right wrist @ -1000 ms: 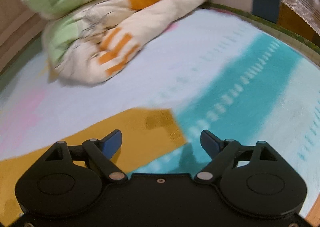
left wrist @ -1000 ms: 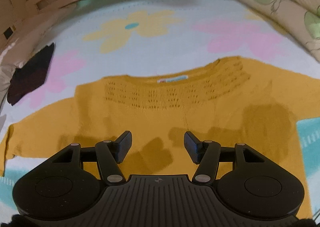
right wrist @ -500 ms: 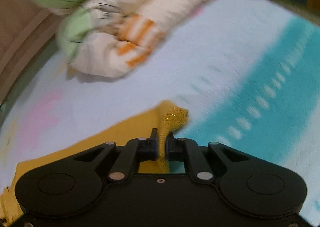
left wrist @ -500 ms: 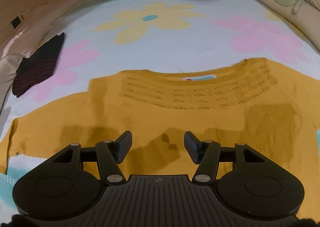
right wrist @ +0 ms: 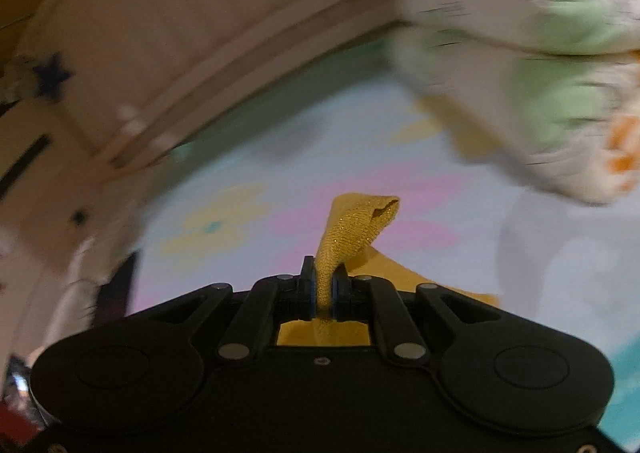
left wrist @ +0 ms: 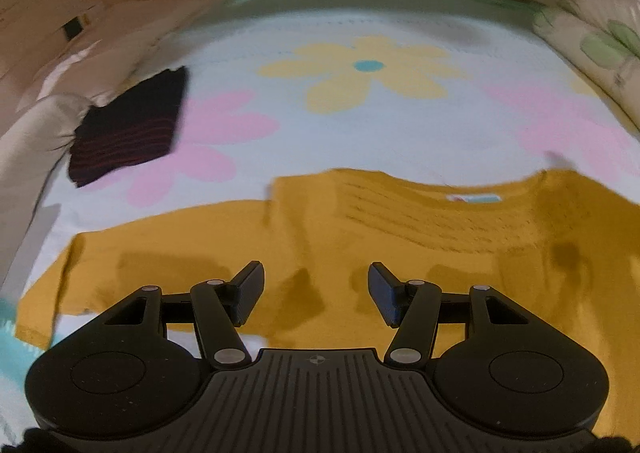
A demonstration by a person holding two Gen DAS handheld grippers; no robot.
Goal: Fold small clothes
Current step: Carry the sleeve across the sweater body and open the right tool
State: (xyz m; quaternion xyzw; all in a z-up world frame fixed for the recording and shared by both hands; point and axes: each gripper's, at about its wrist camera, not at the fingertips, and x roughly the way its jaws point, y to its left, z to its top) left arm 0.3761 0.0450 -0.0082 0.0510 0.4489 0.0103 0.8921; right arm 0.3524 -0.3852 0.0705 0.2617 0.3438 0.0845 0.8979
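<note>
A mustard-yellow knitted sweater (left wrist: 400, 253) lies flat, neckline away from the viewer, on a pale blue bedsheet (left wrist: 360, 133) printed with large yellow and pink flowers. Its long axis, sleeve to sleeve, runs across the left wrist view from side to side. The left gripper (left wrist: 316, 289) hangs above the lower body of the sweater with its jaws spread about halfway and nothing between them; one sleeve stretches out toward the left edge of that view, ending in a cuff near the frame border.

The right gripper (right wrist: 323, 289) has its jaws pressed together on a fold of the same yellow knit, and a cuff-like open end of the fabric stands up above the fingertips, lifted clear of the sheet. This hand is the one with the cloth, so the coming fold likely depends on carrying that sleeve across the sweater's body toward the side the left gripper covers.

A folded dark garment with thin red stripes (left wrist: 128, 129) sits well apart at the far left, beside a pale pillow. A bunched floral quilt (right wrist: 540, 53) lies at the far right of the bed.

The right wrist view is heavily blurred, so the wall and bed frame are hard to read. The sweater's right side is cut off in the left view, and its hem is hidden under the gripper body
</note>
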